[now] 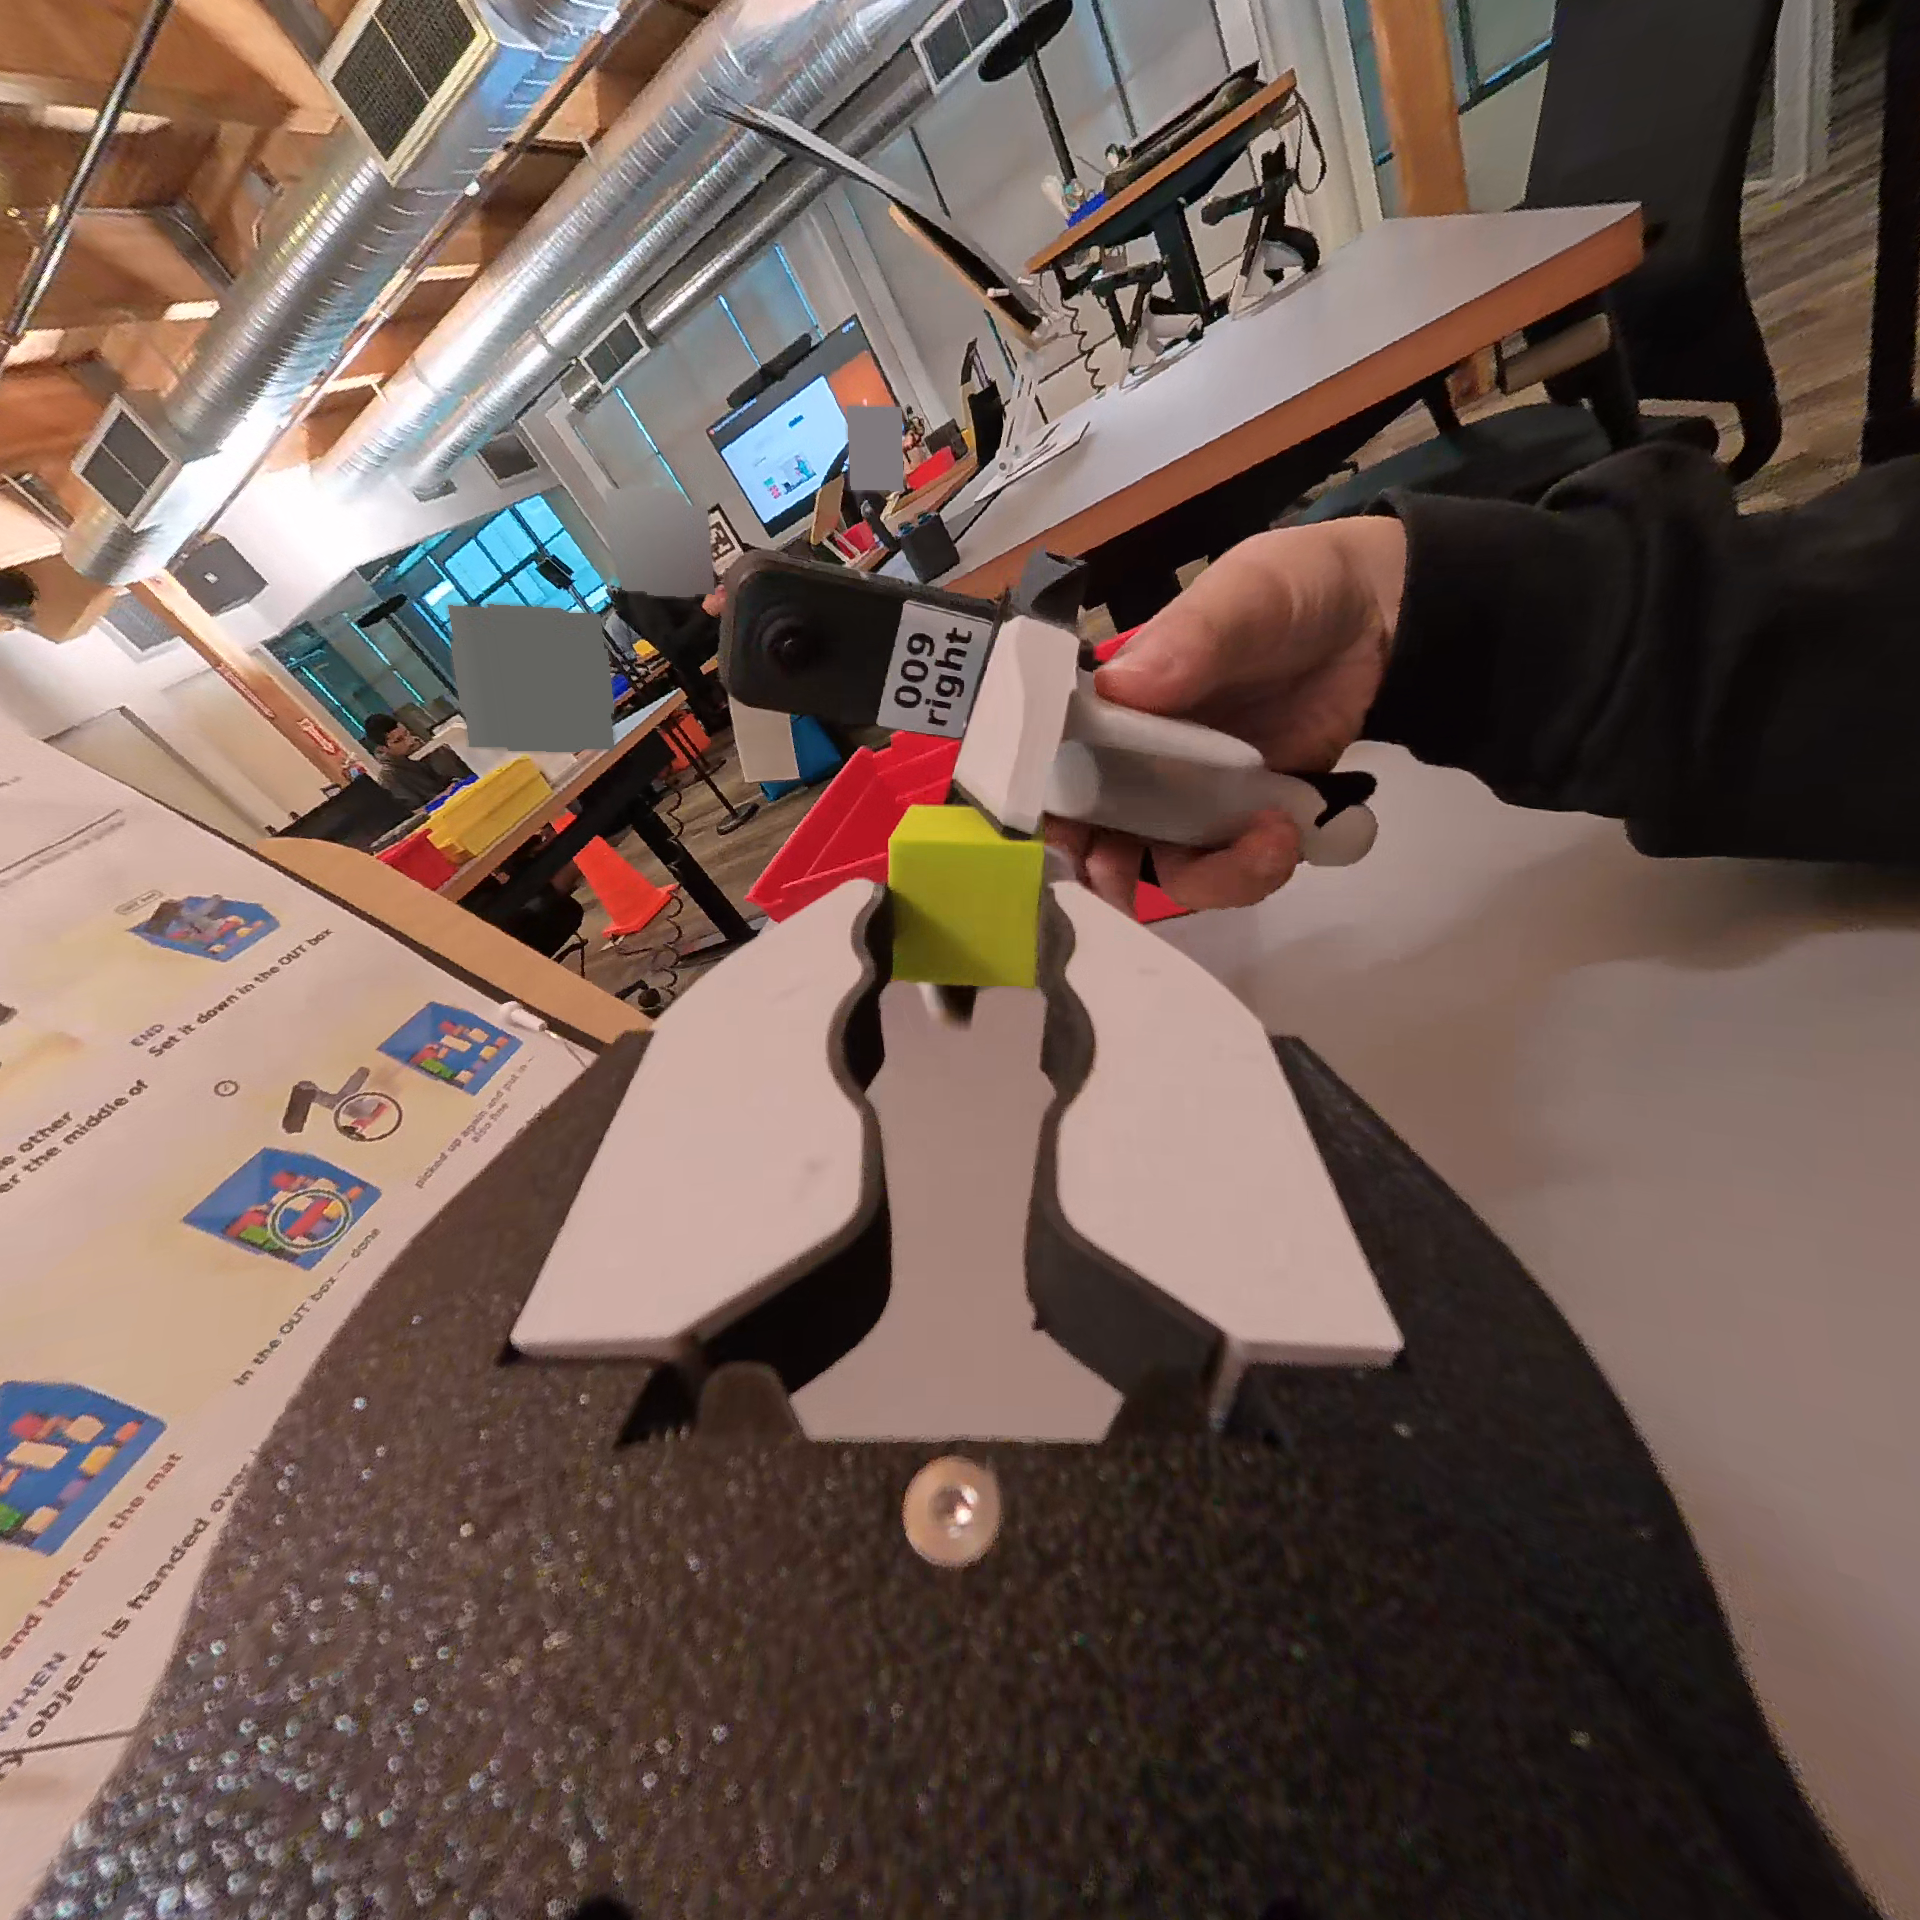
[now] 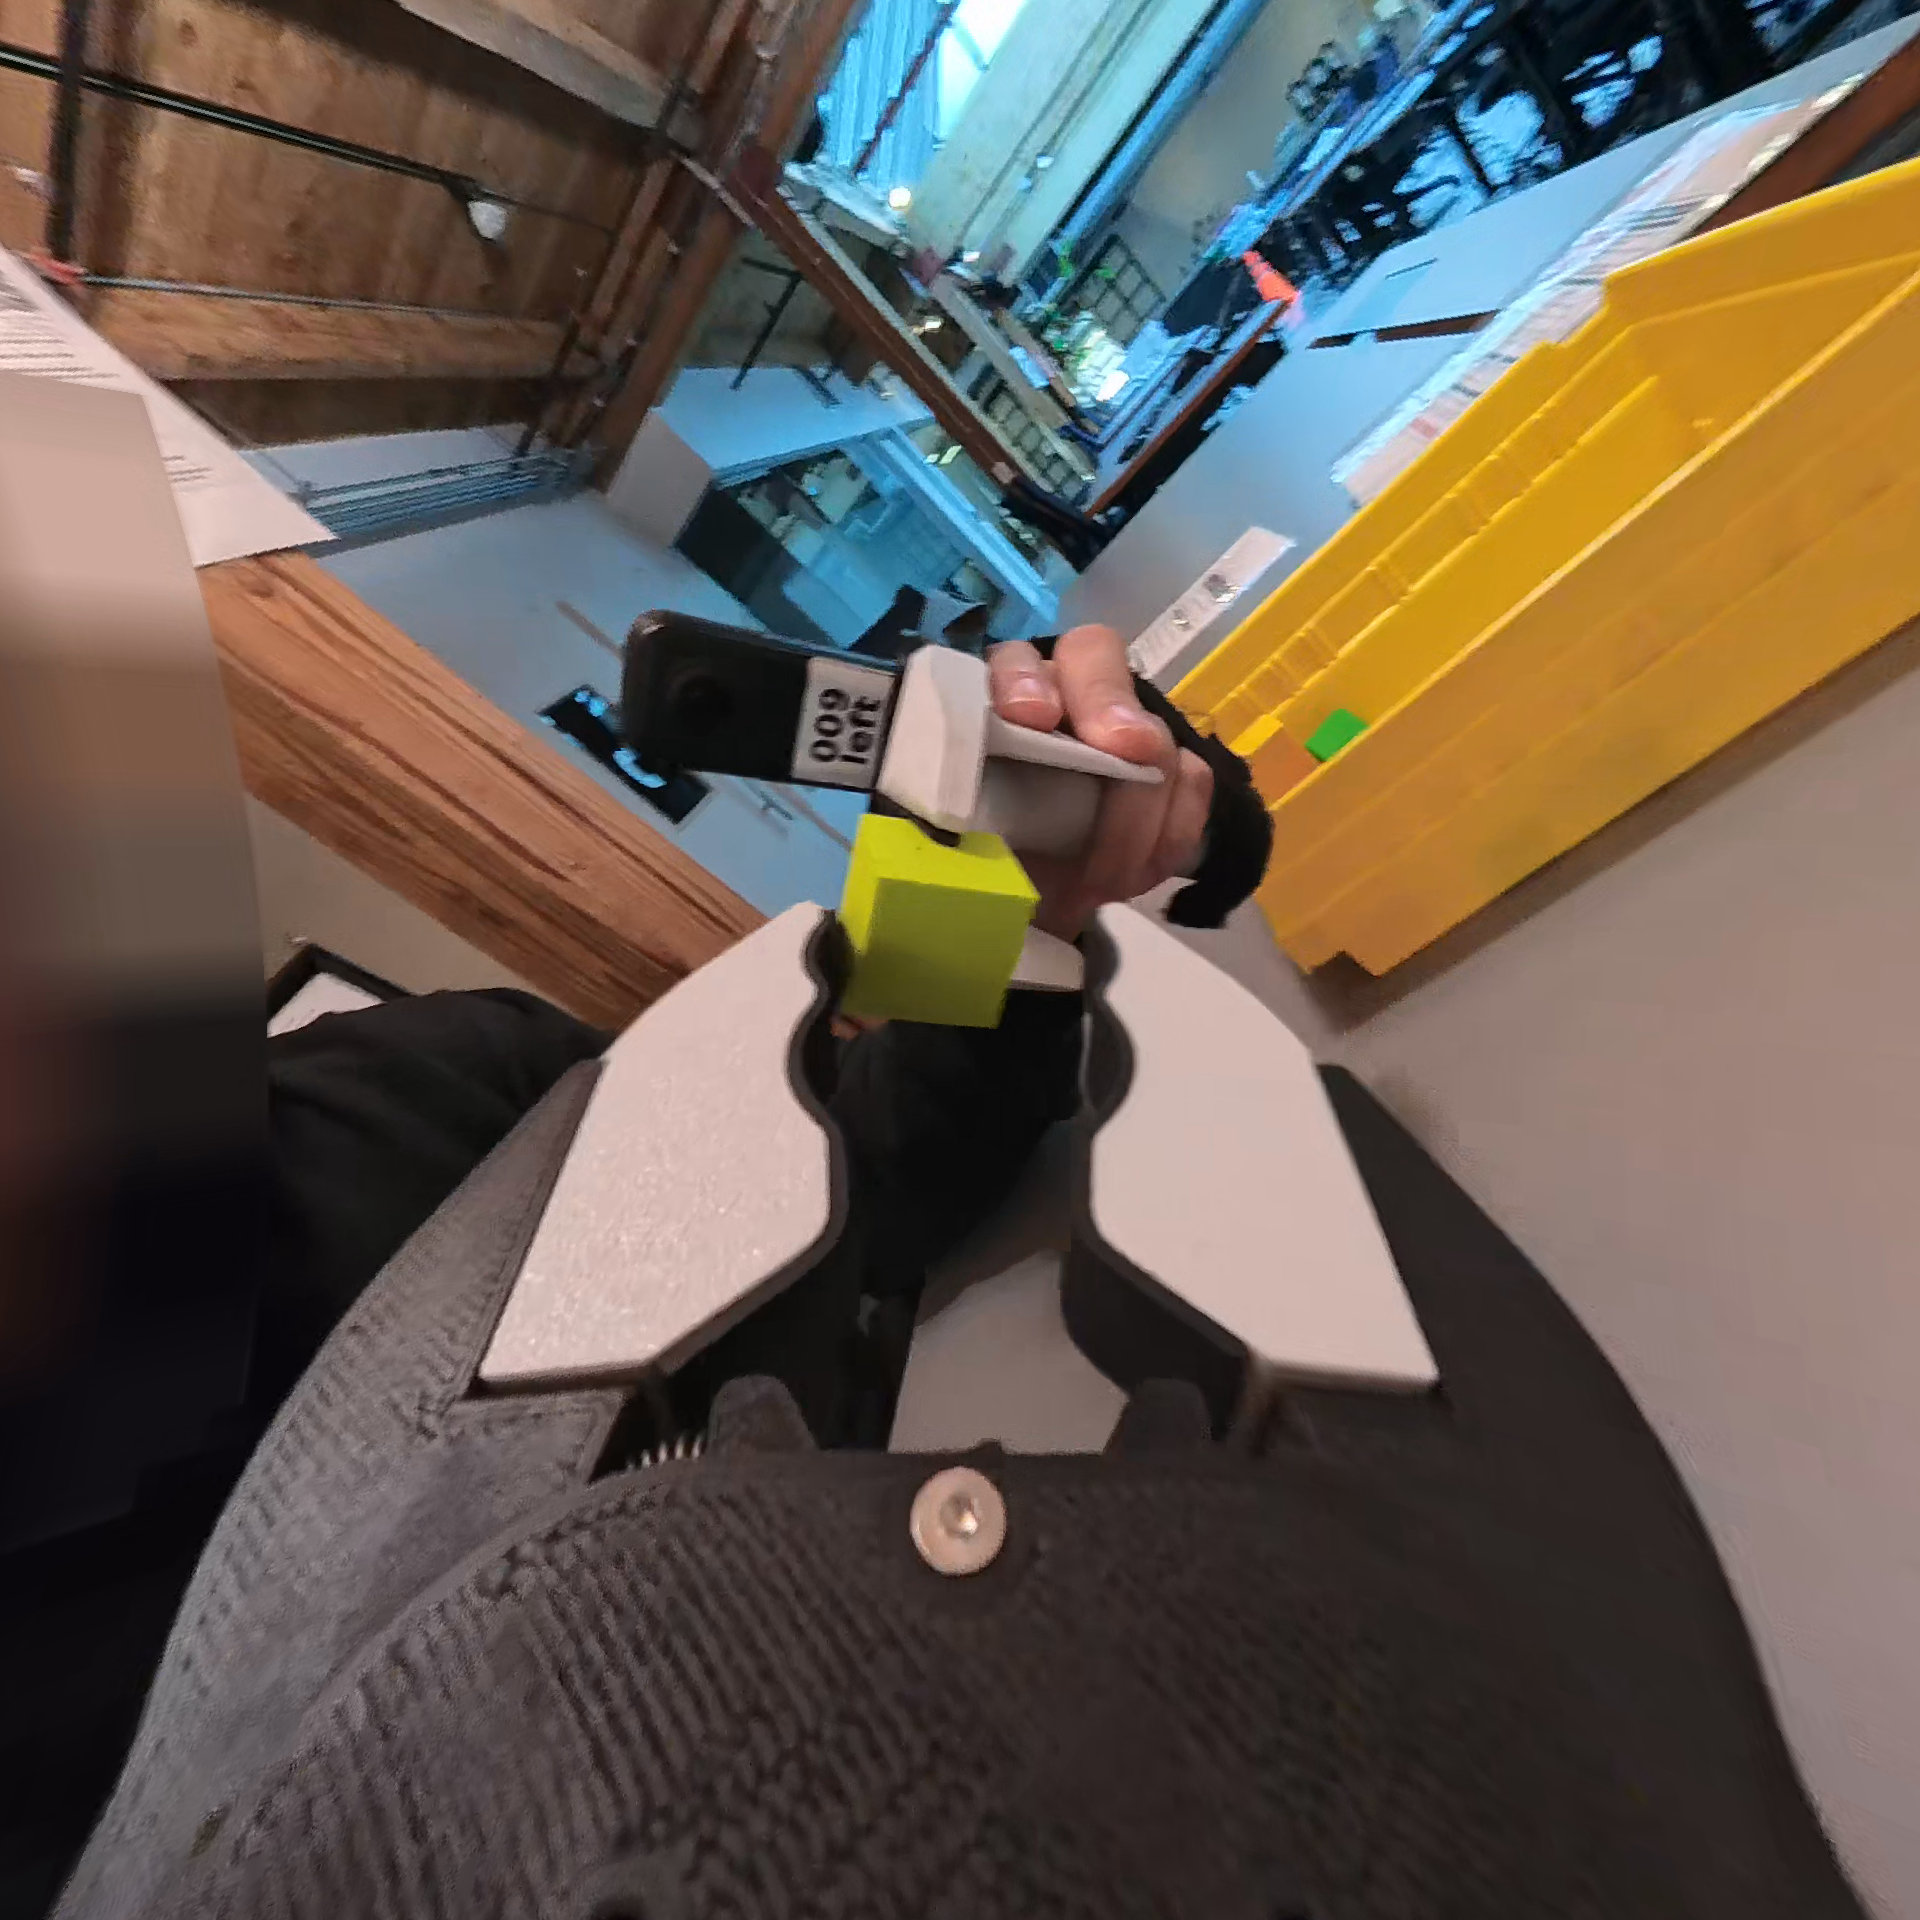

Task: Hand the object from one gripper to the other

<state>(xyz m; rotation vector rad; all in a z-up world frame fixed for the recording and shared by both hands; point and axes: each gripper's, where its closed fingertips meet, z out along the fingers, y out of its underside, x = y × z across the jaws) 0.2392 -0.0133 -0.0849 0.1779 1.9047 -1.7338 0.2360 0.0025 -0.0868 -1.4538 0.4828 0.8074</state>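
A yellow-green cube (image 1: 966,899) sits between the fingertips of my left gripper (image 1: 966,935), and both pads press on its sides. The cube is held in the air above the grey table (image 1: 1558,1143). The right gripper's body (image 1: 1018,717), held by a hand, faces it from just behind the cube. In the right wrist view the cube (image 2: 935,935) stands between the fingertips of my right gripper (image 2: 956,966). Its left finger (image 2: 748,997) touches the cube. Its right finger (image 2: 1174,997) stands apart from it, with a finger of the left gripper (image 2: 1049,966) in that gap.
A red bin (image 1: 842,831) lies on the table behind the cube. A yellow bin (image 2: 1558,623) with small blocks inside stands to the right. An instruction sheet (image 1: 208,1143) lies at the left. A wooden beam (image 2: 468,769) runs behind.
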